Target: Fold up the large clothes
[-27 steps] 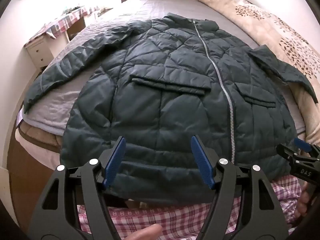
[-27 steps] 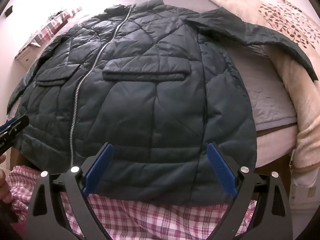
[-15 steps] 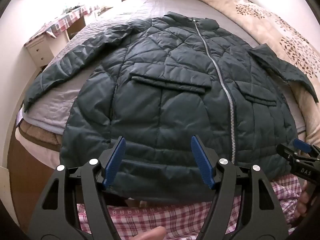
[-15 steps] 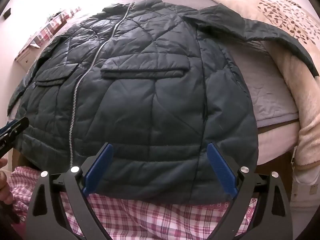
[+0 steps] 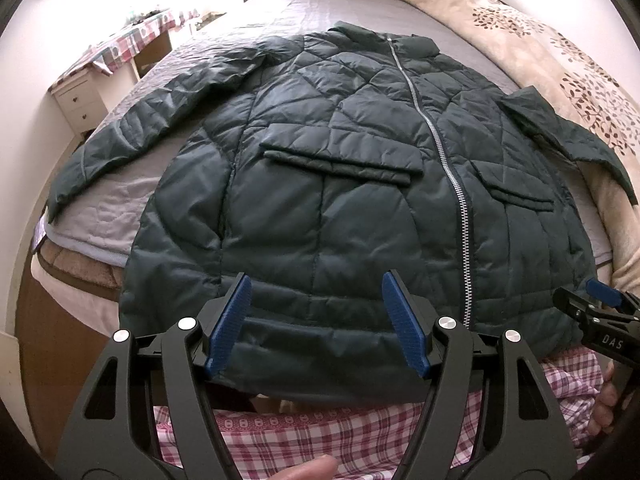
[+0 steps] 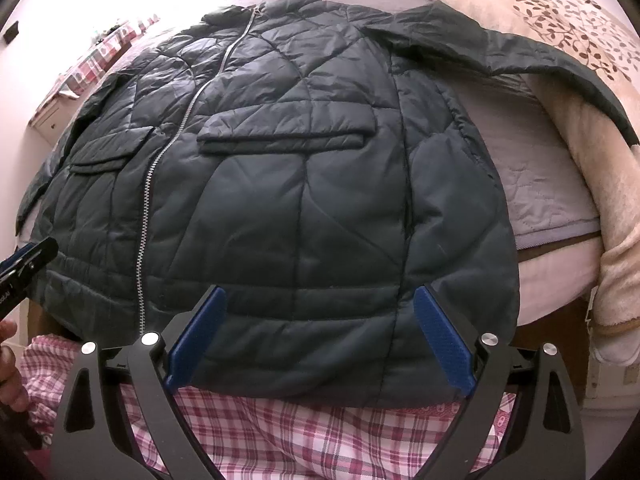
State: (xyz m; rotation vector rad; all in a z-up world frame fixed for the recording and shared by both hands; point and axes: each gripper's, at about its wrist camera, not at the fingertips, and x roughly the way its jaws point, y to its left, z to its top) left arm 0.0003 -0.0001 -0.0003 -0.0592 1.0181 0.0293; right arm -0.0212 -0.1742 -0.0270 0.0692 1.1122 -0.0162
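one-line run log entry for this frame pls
stage: pre-fold | quilted jacket: flat on bed, zipped, sleeves spread | left tool: open, above hem | right tool: open, above hem | held: nothing

a dark green quilted puffer jacket (image 5: pixel 320 208) lies face up and spread flat on a bed (image 5: pixel 320 12), collar toward the headboard and hem hanging a little over the near edge. its silver zipper (image 5: pixel 452 168) is closed from hem to collar. two flap pockets (image 5: pixel 340 160) sit across the front, one on each side of the zipper. both sleeves are stretched outward; one sleeve (image 5: pixel 132 128) slants toward the bed's side edge, the other sleeve (image 6: pixel 520 52) rests partly on a beige leaf-patterned blanket (image 6: pixel 580 20).
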